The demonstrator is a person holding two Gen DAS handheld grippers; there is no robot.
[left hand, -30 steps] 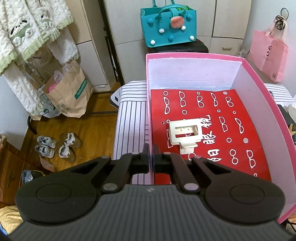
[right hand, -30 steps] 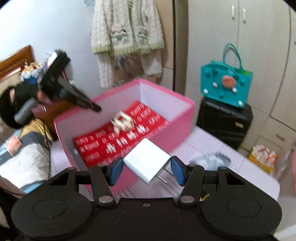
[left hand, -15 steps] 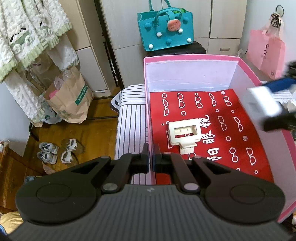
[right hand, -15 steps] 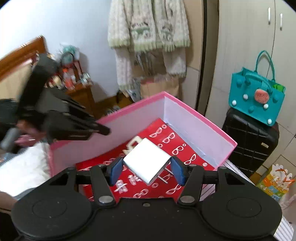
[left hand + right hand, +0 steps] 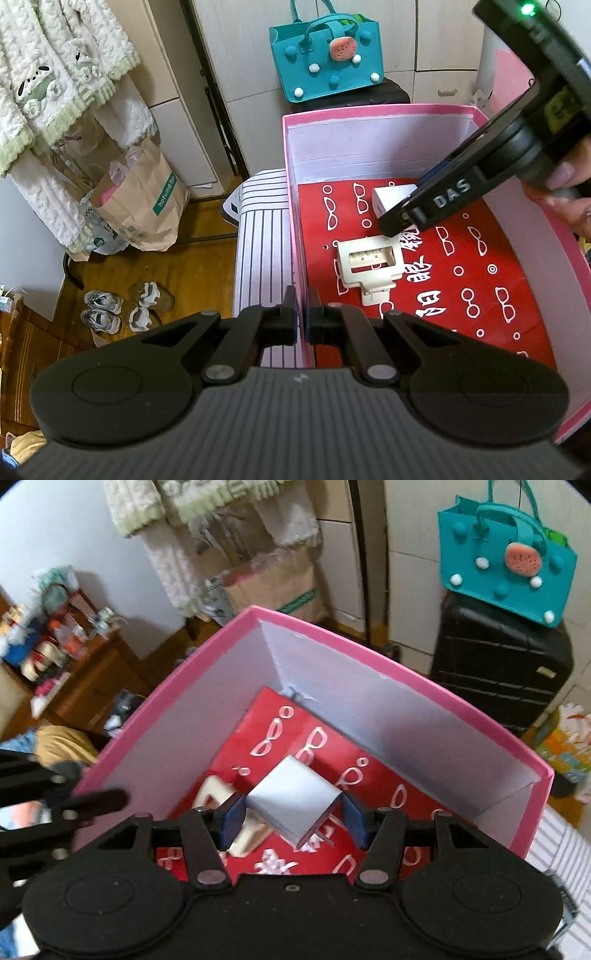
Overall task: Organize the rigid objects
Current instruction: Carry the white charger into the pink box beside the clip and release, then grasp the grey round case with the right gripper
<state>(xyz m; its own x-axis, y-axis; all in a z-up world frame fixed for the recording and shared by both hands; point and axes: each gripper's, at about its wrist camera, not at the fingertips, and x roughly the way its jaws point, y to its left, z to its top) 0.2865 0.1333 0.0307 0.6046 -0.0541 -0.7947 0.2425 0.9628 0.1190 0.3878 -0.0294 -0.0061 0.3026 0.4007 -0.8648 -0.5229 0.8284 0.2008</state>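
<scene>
Low in the right wrist view, the right gripper (image 5: 291,812) clamps its jaws on a white charger (image 5: 293,799) over the pink box (image 5: 332,642), seemingly to set it by the cream part (image 5: 369,264), while the left gripper (image 5: 300,321), jaws closed and empty, waits at the box's near edge.

Your tabletop (image 5: 260,236) wears a white cloth with thin dark stripes; a bare strip shows at nine o'clock of the pink box (image 5: 291,206) standing directly on it. On the box's red lining (image 5: 461,295), printed with white glasses, a cream plastic piece (image 5: 369,266) lies flat toward the nine o'clock wall.
</scene>
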